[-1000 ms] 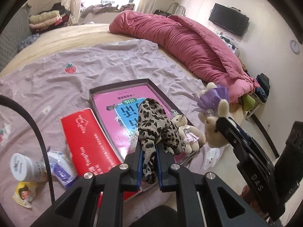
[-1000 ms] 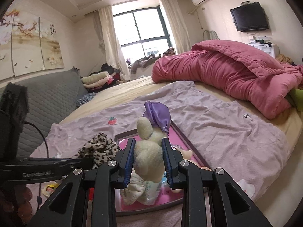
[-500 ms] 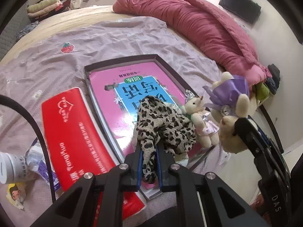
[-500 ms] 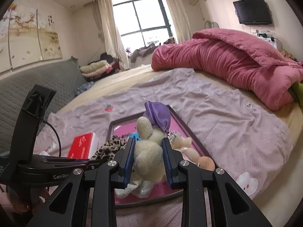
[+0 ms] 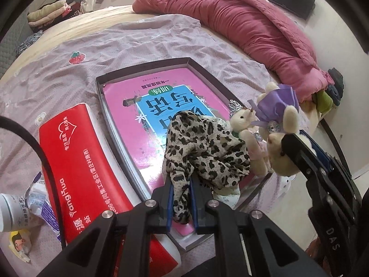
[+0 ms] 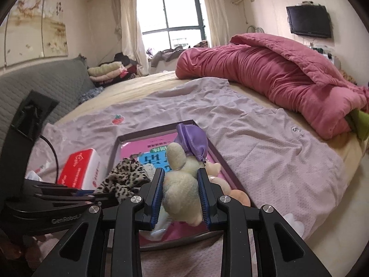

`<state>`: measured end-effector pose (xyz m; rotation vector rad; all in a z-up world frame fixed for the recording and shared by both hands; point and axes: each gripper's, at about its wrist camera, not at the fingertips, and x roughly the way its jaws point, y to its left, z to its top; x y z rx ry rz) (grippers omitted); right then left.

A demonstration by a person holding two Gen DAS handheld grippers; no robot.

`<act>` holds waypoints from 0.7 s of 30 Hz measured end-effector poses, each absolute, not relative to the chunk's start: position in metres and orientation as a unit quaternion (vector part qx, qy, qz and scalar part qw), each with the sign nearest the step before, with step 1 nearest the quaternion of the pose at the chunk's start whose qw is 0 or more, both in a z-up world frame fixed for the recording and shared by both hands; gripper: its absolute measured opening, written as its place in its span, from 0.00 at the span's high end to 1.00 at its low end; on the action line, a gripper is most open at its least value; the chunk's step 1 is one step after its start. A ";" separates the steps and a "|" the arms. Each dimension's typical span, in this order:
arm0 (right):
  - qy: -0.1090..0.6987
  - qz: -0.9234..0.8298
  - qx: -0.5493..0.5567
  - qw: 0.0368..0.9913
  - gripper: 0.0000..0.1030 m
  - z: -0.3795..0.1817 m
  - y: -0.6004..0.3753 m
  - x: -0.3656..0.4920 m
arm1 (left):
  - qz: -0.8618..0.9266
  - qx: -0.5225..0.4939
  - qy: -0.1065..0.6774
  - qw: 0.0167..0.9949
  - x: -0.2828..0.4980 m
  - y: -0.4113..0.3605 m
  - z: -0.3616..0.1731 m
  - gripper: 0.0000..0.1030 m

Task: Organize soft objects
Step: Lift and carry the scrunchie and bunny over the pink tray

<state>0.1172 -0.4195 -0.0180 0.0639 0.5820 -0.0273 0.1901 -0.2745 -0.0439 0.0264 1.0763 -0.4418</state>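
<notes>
The red tissue pack [image 5: 76, 161] is showing white printing that includes the Latin letters "Yanghua" beside Chinese characters. The pink book [image 5: 156, 106], lying inside the dark shallow box [image 5: 147, 68], is carrying large Chinese characters on a blue panel. The other tool's arm is reading "DAS" in the left wrist view and "GenRobot" in the right wrist view.

The left tongs [image 5: 181, 198] are clamping the leopard-print cloth [image 5: 203, 147], which is draping over the near end of the book. The right tongs [image 6: 181, 196] are gripping the cream plush toy [image 6: 182, 180] with a purple bow, holding it above the box's near right corner. A smaller plush bear [image 5: 244, 124] with a crown is sitting between the cloth and the held toy.

The box is resting on a lilac sheet [image 6: 265, 143] on the bed, with a rolled pink quilt [image 6: 276, 73] beyond.

Only the left wrist view is showing a white bottle [image 5: 9, 210] and wrappers left of the tissue pack. Only the right wrist view is showing the window [image 6: 170, 18].
</notes>
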 end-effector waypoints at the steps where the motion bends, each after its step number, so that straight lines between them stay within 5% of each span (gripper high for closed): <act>1: 0.292 -0.019 0.021 0.956 0.71 -0.020 -0.418 0.120 | -0.210 0.013 0.507 0.836 0.190 -0.275 -0.044 0.88; 21: 0.305 0.044 0.059 0.949 0.62 -0.036 -0.408 0.141 | -0.209 0.010 0.507 0.836 0.193 -0.272 -0.045 0.88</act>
